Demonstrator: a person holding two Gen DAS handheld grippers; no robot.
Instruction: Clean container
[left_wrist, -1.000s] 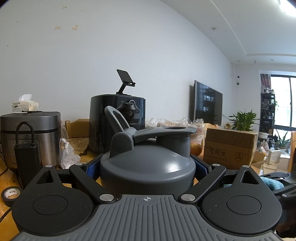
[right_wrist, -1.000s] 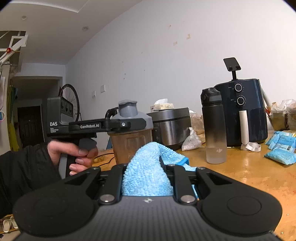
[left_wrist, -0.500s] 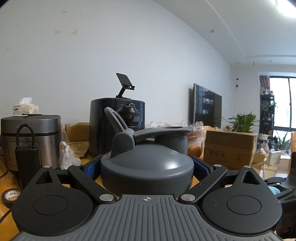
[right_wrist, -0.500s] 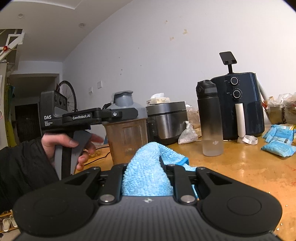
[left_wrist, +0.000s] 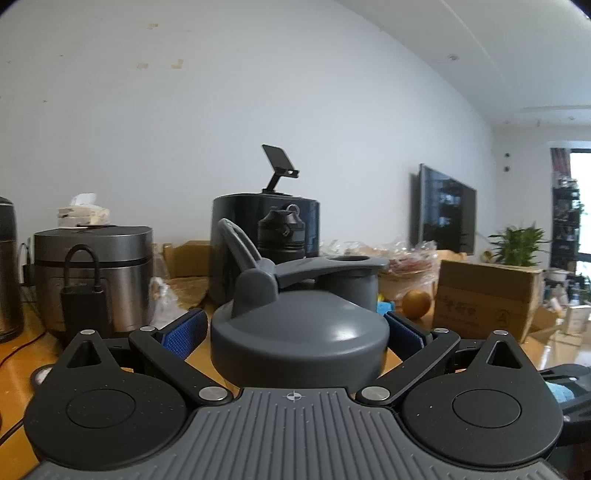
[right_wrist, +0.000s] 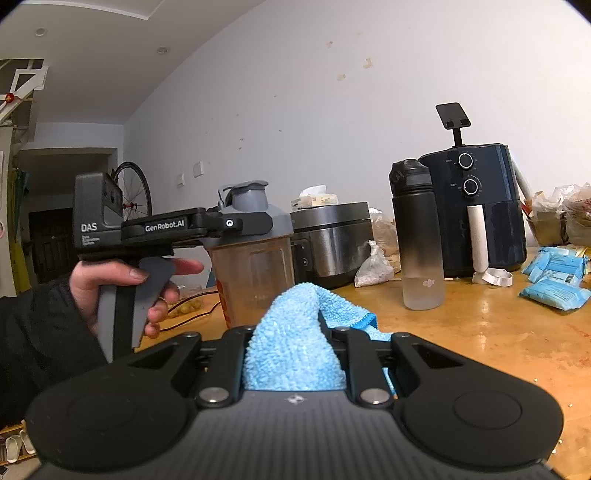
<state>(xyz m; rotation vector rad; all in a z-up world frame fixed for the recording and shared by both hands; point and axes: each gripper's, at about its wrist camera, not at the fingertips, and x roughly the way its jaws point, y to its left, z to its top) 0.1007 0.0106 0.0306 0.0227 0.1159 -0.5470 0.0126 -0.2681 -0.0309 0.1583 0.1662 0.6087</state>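
Note:
The container is a clear shaker bottle (right_wrist: 255, 280) with a grey flip-top lid (left_wrist: 299, 339); it stands upright, and its base is hidden behind the cloth. My left gripper (left_wrist: 295, 328) reaches level around the lid. Its blue pads (left_wrist: 184, 332) stand close on either side with a slight gap, so it is open. In the right wrist view, a person's hand (right_wrist: 122, 280) holds that left gripper (right_wrist: 236, 223) with the fingers loose on the trigger. My right gripper (right_wrist: 295, 332) is shut on a bunched light-blue cloth (right_wrist: 291, 354), just in front of the bottle.
On the wooden table (right_wrist: 480, 332) stand a steel rice cooker (right_wrist: 332, 240), a black water bottle (right_wrist: 417, 236) and a dark air fryer (right_wrist: 476, 206). Blue packets (right_wrist: 554, 284) lie at the right. A cardboard box (left_wrist: 487, 295) and an orange (left_wrist: 415, 302) sit beyond the lid.
The left gripper's fingers have spread slightly away from the lid, and the hand's fingers have loosened off the trigger. The left view has tipped upward a little. The right gripper still holds the cloth.

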